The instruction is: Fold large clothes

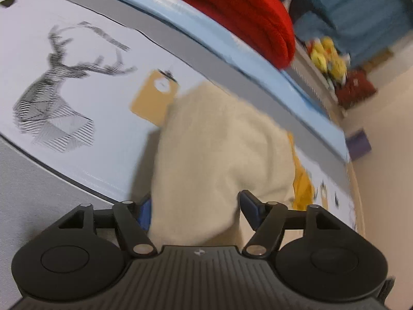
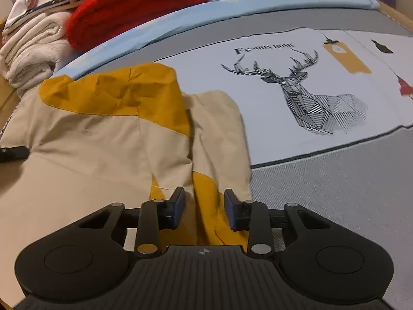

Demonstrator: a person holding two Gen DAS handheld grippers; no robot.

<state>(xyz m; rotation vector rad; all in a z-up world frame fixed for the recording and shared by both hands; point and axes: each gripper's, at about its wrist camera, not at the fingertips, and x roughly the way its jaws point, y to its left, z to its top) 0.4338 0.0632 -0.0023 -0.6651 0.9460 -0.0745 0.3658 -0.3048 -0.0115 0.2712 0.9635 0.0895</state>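
The cream-and-mustard garment lies crumpled on the bed, and a narrow part of it, probably a sleeve, runs straight ahead out of the right gripper, its long axis in line with the fingers. The right jaws stand apart with a mustard fold lying between them, not pinched. The bulk of the cloth spreads to the left of those jaws; to their right is bare grey bedcover, with a deer print farther ahead. At the left gripper the jaws are also spread wide, and cream cloth bulges up between and beyond them; whether they touch it I cannot tell, as that view is blurred. The right hand seems the better placed to close on the sleeve. Beyond the garment sit a blue bed edge and a red sweater on a pile, well clear, so a fold leftward has room.
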